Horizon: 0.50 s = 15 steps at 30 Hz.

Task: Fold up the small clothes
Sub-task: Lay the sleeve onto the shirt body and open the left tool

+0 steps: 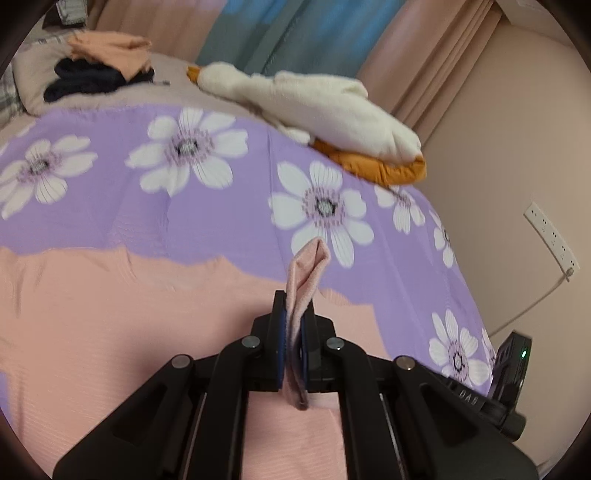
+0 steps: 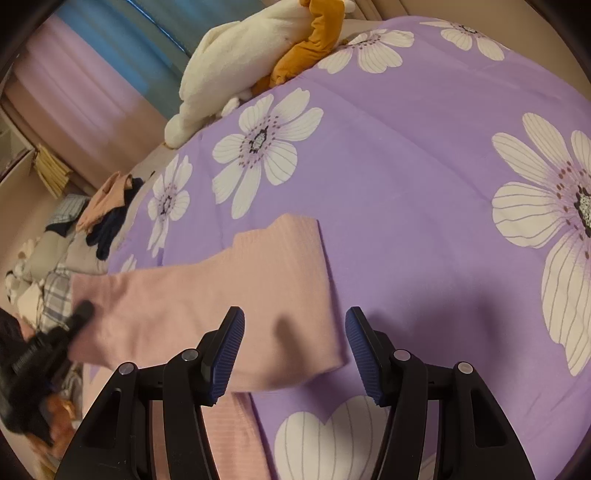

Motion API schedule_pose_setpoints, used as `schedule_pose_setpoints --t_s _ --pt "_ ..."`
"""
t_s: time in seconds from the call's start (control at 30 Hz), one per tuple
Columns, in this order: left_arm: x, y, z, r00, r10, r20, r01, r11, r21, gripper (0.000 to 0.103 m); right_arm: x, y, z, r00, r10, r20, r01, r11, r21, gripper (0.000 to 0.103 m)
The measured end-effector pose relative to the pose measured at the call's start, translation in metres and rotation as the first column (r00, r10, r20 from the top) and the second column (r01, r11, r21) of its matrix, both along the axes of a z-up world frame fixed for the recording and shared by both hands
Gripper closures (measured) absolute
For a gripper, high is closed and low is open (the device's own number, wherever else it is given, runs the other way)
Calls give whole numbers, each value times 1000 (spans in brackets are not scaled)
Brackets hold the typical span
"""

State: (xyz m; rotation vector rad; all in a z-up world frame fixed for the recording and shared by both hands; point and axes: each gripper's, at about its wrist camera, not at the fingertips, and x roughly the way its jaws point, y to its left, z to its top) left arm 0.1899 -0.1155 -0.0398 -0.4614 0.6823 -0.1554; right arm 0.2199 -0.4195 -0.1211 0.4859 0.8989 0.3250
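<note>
A pink ribbed garment (image 1: 92, 314) lies spread on a purple bedspread (image 1: 221, 206) printed with big white flowers, on a bed. No box, basket or other container shows in either view; the clothes sit straight on the bedding.

The left tool (image 1: 293, 332) is pressed together on a fold of the pink cloth: the fabric stands up in a narrow peak between its blue pads (image 1: 280, 339) and a short end hangs out behind them. In the right wrist view that same tool appears only as a dark blurred shape at the left edge, against the lifted edge of the garment (image 2: 221, 291).

The right tool (image 2: 295, 332) is spread, its ridged blue pads (image 2: 231, 354) well apart, with nothing pinched. It hovers over the near corner of the garment; whether the left pad touches the cloth I cannot tell.

Farther off, a white plush toy with orange parts (image 1: 317, 99) lies along the far edge of the bed. A small heap of peach and dark clothes (image 1: 99, 70) rests at the far left corner, beside checked fabric (image 2: 59, 295) that is too small to identify. Curtains (image 1: 280, 33) hang behind. A white power strip (image 1: 550, 236) with its cord hangs on the wall to the right. The garment's near part is cut off by the tool bodies.
</note>
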Motion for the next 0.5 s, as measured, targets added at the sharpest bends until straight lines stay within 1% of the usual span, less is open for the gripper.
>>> schedule_pose_setpoints --t_s 0.1,0.2,0.33,0.5 --pt "-2 10 15 999 16 29 -16 1000 -5 98 1 1 -2 1000 4 -4 -4 1000 5 44" --pt "-4 18 26 998 39 51 -40 999 19 98 3 4 -3 1000 11 -11 -10 1000 11 44" --pt "-8 30 35 995 70 76 -72 997 15 98 1 8 -3 1000 27 -5 -27 999 19 44" --pt "-13 53 44 987 135 92 -137 990 16 98 3 15 -6 999 44 -14 -44 999 21 44"
